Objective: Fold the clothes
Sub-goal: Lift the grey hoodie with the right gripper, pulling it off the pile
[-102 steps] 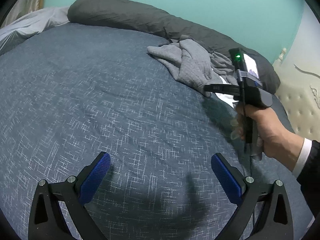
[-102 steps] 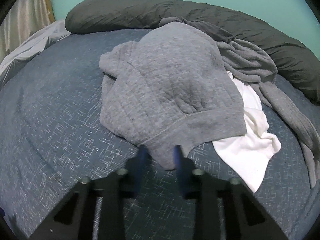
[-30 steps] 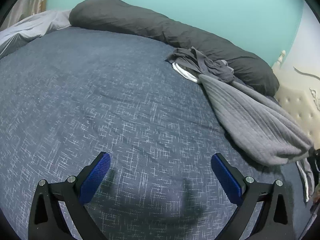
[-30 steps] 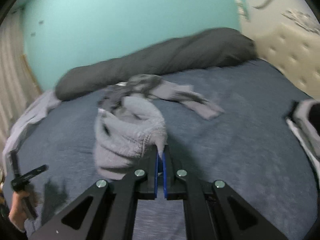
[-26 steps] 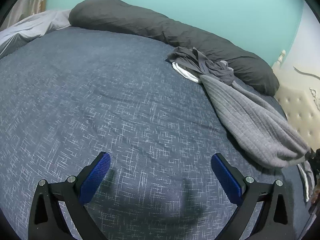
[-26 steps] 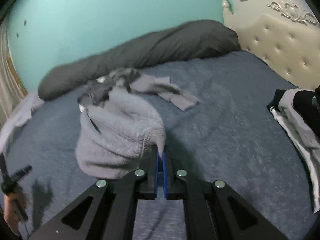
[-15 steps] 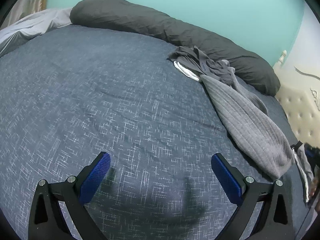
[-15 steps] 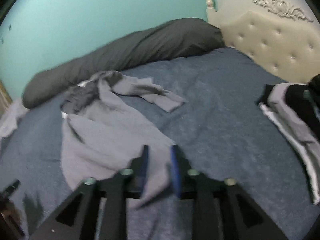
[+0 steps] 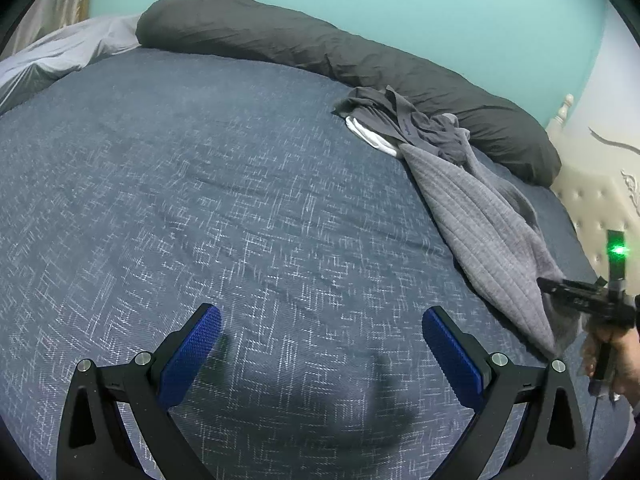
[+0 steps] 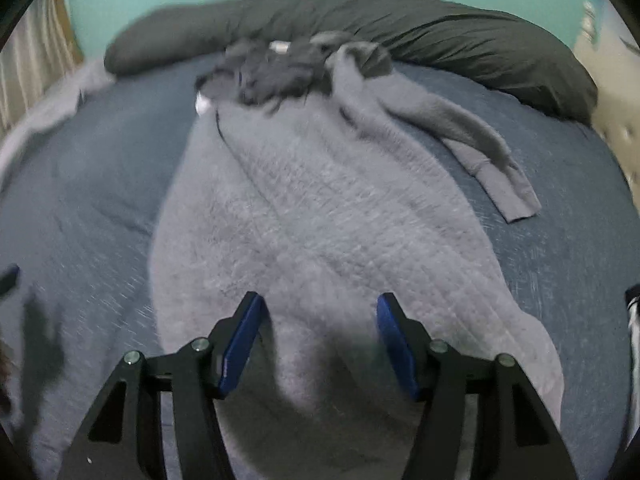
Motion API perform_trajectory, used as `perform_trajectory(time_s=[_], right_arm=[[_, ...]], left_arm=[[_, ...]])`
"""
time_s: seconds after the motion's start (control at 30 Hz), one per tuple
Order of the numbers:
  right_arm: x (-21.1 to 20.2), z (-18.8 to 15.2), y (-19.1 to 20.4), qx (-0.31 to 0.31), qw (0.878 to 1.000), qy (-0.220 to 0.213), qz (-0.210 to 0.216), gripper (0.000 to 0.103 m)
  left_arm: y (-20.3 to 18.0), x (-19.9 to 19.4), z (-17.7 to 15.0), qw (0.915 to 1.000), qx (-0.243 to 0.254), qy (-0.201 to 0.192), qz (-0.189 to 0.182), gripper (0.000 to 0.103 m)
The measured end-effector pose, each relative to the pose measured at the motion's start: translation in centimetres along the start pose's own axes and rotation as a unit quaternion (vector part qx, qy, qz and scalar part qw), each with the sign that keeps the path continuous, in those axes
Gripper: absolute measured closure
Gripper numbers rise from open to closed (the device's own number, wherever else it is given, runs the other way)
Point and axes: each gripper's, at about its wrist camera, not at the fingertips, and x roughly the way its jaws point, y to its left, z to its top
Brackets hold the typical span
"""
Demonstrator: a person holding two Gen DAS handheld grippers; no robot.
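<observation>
Grey sweater [image 10: 320,216] stretched lengthwise down frame centre on the bed [image 9: 200,200], likely laid out for folding. Right gripper [image 10: 318,340] spread above its hem, pinching nothing; left gripper [image 9: 320,344] spread wide over bare cover.

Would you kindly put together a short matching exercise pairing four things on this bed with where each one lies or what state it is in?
Things:
1. grey sweatshirt
2. dark pillow
3. white garment
4. left gripper

Places or states:
A. along the far edge of the bed, against the teal wall
B. open over bare bedspread, holding nothing
C. spread out lengthwise, one sleeve stretched to the side
D. peeking from under the dark crumpled clothes

Pairs: 1-C, 2-A, 3-D, 4-B
</observation>
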Motion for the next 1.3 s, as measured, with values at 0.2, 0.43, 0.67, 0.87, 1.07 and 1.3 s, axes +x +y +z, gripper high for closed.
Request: perform_trajectory(time_s=[0.2,0.43,0.67,0.87,1.07,1.3], right_arm=[[-2.3,-0.1,-1.3,0.018,0.999,-0.040,-0.026,0.100],[-13.2,2.8,-4.6,0.034,0.985,-0.142,-0.090,0.100],[-24.9,7.7,-6.8,0.035,0.965,-0.221,-0.133,0.100],[-33.6,13.6,-7.4,0.044,0.949,-0.271,-0.155,0.100],[-40.7,17.6,-7.3,0.048,0.933,-0.309,-0.175,0.100],[-48.4,20.6,-6.5,0.044,0.918,-0.346,-0.187,0.100]], left_arm=[[-0.2,-0.4,0.1,1.0000,0.004,-0.003,-0.001,0.000],[-1.5,-2.8,0.1,0.9996,0.021,-0.020,-0.001,0.000],[-2.8,-6.4,-0.7,0.9995,0.025,-0.017,-0.006,0.000],[-3.9,-10.1,0.0,0.9987,0.040,-0.032,-0.002,0.000],[-4.0,-12.8,0.3,0.9979,0.051,-0.041,0.005,0.000],[-3.8,-14.3,0.1,0.9981,0.048,-0.038,0.008,0.000]])
